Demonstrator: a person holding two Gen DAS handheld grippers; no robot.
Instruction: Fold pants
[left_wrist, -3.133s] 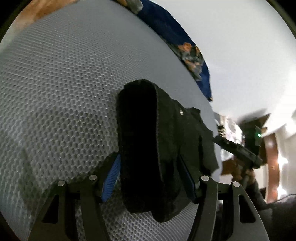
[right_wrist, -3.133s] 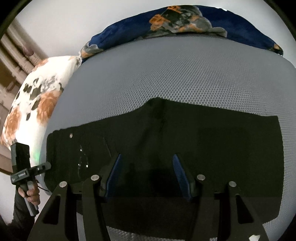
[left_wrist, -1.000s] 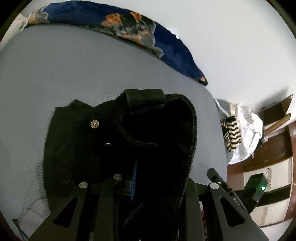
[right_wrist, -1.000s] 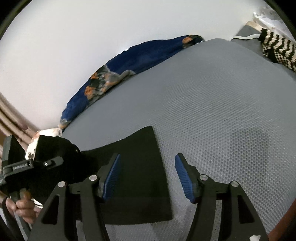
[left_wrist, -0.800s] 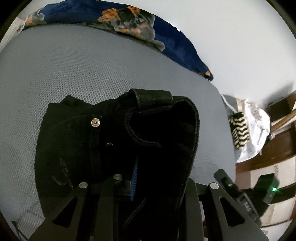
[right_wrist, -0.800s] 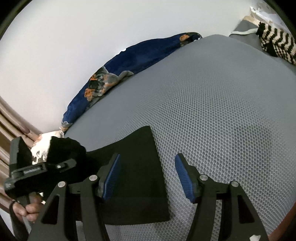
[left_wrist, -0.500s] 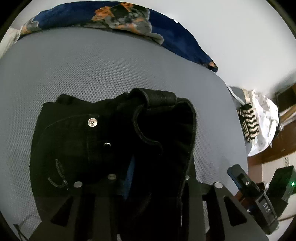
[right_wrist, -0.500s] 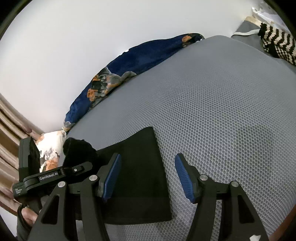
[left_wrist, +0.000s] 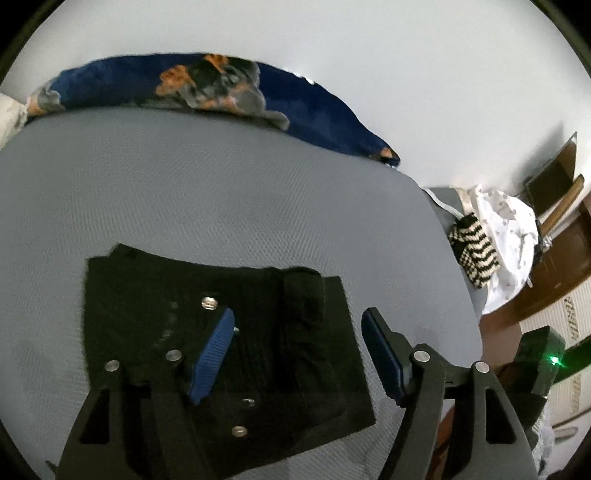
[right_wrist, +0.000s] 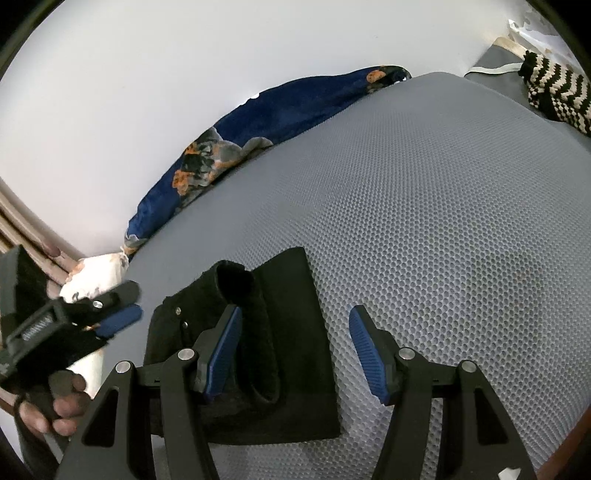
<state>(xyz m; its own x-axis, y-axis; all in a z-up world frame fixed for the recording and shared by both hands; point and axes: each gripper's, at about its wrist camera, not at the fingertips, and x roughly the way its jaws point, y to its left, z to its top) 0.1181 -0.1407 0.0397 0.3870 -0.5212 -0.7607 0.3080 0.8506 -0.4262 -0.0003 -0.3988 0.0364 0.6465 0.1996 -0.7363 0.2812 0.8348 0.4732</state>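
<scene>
A: What covers the bed?

B: A grey honeycomb mesh mattress cover (right_wrist: 424, 206), spread across the whole top.

A: And along its far edge?

B: A navy blanket with orange and grey flowers (left_wrist: 207, 86), bunched against the white wall (left_wrist: 369, 55).

A: Anything at the bed's left far corner?

B: A white pillow with orange flowers (right_wrist: 94, 275), beside beige curtain folds (right_wrist: 22, 232).

A: The right side?

B: Just past the right edge, a black-and-cream zigzag knit (left_wrist: 474, 256) lies touching a white dotted cloth (left_wrist: 508, 229). Brown wooden furniture (left_wrist: 565, 258) stands behind them.
</scene>
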